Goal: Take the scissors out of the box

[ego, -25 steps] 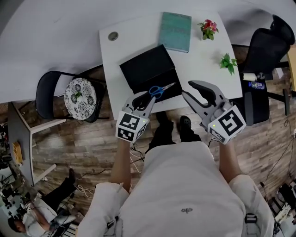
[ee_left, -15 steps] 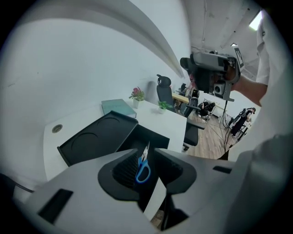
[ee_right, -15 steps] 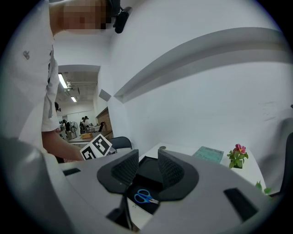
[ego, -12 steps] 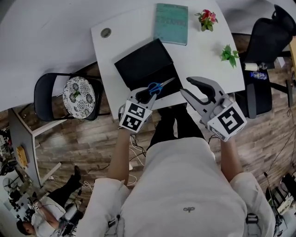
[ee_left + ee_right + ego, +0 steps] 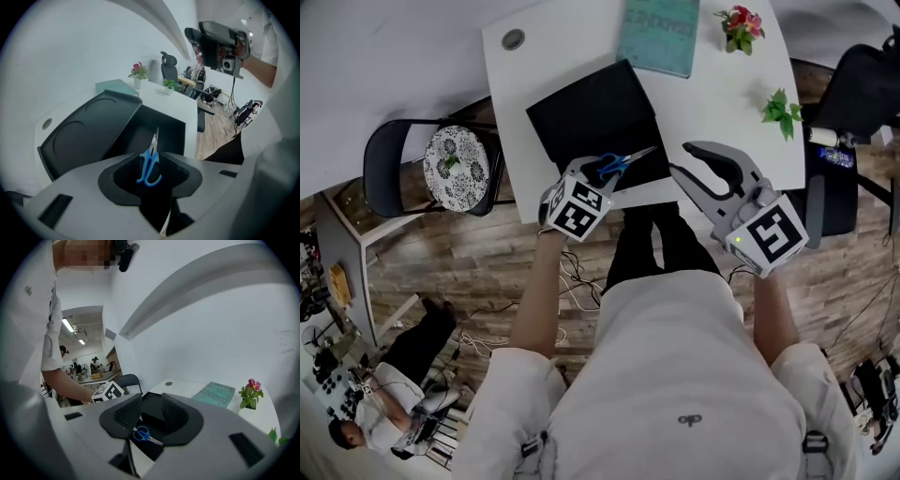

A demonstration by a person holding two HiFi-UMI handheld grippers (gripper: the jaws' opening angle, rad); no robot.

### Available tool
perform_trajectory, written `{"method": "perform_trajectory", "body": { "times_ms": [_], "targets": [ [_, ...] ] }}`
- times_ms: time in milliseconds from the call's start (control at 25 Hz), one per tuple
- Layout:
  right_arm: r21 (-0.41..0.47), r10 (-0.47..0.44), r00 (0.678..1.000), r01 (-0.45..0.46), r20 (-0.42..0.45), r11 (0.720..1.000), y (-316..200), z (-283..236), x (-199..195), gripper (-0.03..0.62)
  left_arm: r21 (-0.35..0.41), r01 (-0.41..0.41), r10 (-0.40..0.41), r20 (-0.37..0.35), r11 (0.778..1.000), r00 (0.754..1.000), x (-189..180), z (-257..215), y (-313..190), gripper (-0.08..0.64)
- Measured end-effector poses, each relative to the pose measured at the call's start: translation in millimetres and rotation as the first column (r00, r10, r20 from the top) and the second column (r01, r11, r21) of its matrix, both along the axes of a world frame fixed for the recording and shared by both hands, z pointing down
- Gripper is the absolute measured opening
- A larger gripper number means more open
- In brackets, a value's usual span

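Spreading across the upper head view, a white table (image 5: 712, 103) carries an open black box (image 5: 586, 112) with a teal book (image 5: 659, 23) just beyond it. At the table's near edge, the right gripper (image 5: 680, 159) hangs beside the box with its jaws apart and nothing between them. The left gripper (image 5: 595, 174) is clamped on the blue handles of the scissors (image 5: 617, 165), whose blades point away over the box's near right part; whether they touch the box cannot be told.
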State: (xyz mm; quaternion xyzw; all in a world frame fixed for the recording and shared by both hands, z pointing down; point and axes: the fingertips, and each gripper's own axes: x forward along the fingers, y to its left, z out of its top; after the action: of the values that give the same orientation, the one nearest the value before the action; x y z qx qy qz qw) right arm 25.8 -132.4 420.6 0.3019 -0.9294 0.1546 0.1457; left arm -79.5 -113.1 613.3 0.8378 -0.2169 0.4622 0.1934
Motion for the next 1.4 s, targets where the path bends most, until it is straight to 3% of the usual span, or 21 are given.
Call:
{"method": "perform_trajectory", "body": {
  "times_ms": [200,560,840,1200,1400],
  "targets": [
    [-0.024,-0.044,0.999,0.044,0.010,0.999,-8.6,8.9,7.8,0.138,-0.050,-0.016,0.020,0.079,0.999,0.997,-3.4,18.3,1.8,0.133],
    [-0.048,-0.105,0.994,0.107,0.042,0.993,-20.7,12.6,1.7,0.138,-0.102,-0.014,0.028,0.130,0.995,0.991,-1.3,33.6,5.6,0.133],
    [-0.071,-0.097,0.993,0.102,0.065,0.992,-30.1,20.3,2.8,0.138,-0.146,-0.080,0.105,0.172,0.986,0.979,1.1,48.4,7.0,0.133],
    [-0.083,-0.078,0.995,0.083,0.066,0.993,-33.8,21.9,2.5,0.137,-0.146,-0.155,0.182,0.198,0.977,0.963,1.8,53.5,7.7,0.133],
    [-0.084,-0.060,0.996,0.065,0.062,0.994,-32.6,22.4,-0.2,0.137,-0.118,-0.229,0.252,0.236,0.966,0.939,1.3,56.7,9.6,0.127]
  ]
}}
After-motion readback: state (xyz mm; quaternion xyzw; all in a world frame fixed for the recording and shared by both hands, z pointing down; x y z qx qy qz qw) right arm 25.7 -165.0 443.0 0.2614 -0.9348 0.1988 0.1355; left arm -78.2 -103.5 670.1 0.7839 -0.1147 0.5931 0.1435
